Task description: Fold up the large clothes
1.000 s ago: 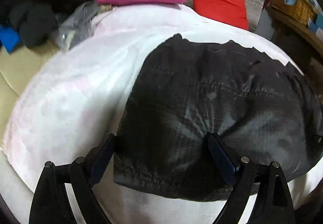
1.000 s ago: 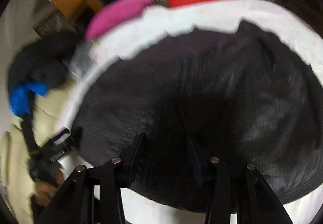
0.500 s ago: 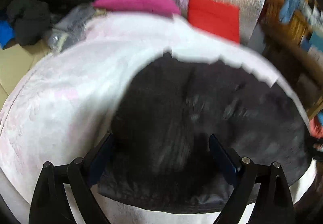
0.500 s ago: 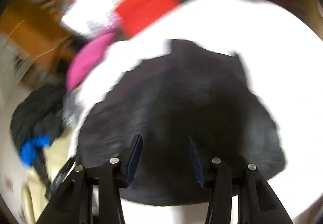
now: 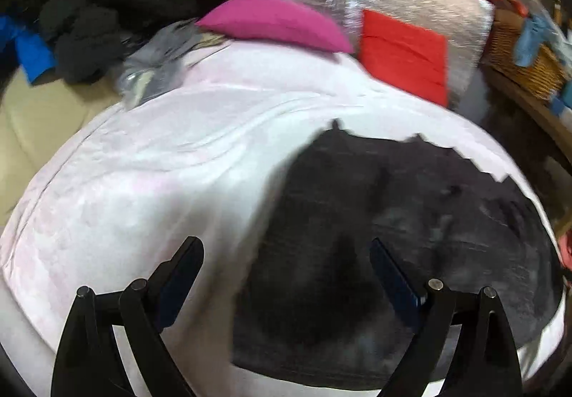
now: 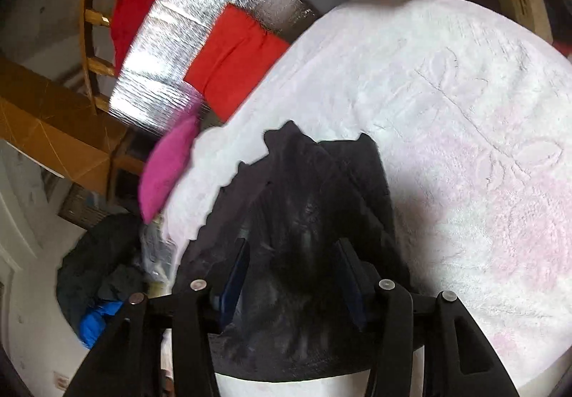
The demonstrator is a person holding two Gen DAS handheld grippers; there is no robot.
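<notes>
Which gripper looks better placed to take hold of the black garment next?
Probably the right gripper: both its open fingers frame the black garment. The left gripper, also open, straddles the garment's left edge, with one finger over the white cover.

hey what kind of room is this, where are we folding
Probably a lived-in bedroom or spare room: a bed-like surface under a pale blanket, a pink pillow at its far end, and a wicker basket of clothes beside it.
</notes>
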